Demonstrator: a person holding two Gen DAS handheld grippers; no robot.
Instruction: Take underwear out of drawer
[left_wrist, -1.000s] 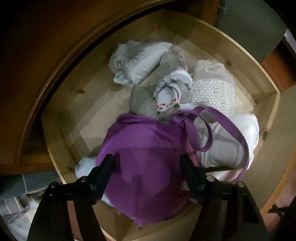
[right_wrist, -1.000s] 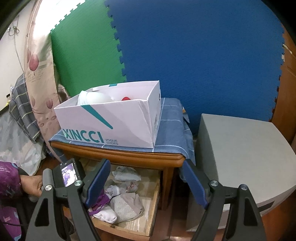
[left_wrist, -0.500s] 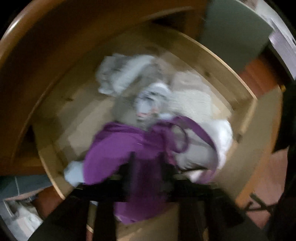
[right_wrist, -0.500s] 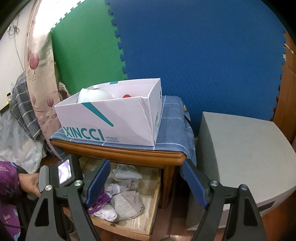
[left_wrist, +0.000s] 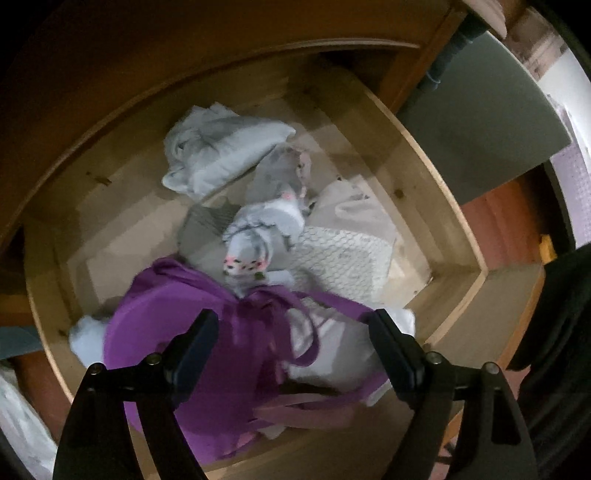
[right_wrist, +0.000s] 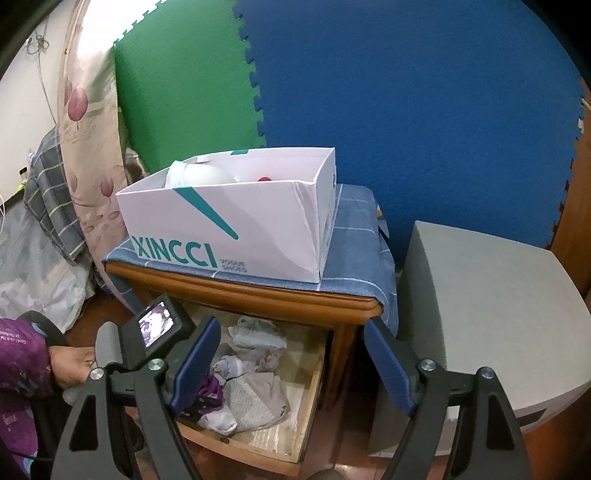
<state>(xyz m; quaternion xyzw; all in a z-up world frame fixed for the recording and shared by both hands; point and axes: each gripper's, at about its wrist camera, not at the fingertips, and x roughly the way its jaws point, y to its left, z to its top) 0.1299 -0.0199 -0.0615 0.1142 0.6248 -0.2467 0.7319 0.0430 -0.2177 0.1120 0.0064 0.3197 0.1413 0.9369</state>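
In the left wrist view, a purple piece of underwear (left_wrist: 177, 332) with loose straps lies at the near end of the open wooden drawer (left_wrist: 443, 206). My left gripper (left_wrist: 295, 332) points steeply down over it. Its jaws are opening and stand wide apart, with the purple cloth below and between them and the pads off it. The right wrist view shows the same drawer (right_wrist: 310, 413) under a nightstand, with the purple underwear (right_wrist: 210, 391) partly hidden. My right gripper (right_wrist: 291, 354) is open in front of the nightstand, with nothing between its fingers.
More clothes fill the drawer: a pale grey folded piece (left_wrist: 221, 155), a rolled sock bundle (left_wrist: 258, 243) and a white patterned piece (left_wrist: 340, 258). A white shoe box (right_wrist: 229, 229) sits on the nightstand's blue cloth (right_wrist: 354, 251). A grey cabinet (right_wrist: 480, 295) stands to the right. A person's hand (right_wrist: 70, 365) holds the left gripper.
Half a second ago the left jaws were pinched in on the purple cloth; now they stand wide apart. The left gripper has risen a little and rolled. The right gripper has stayed put.
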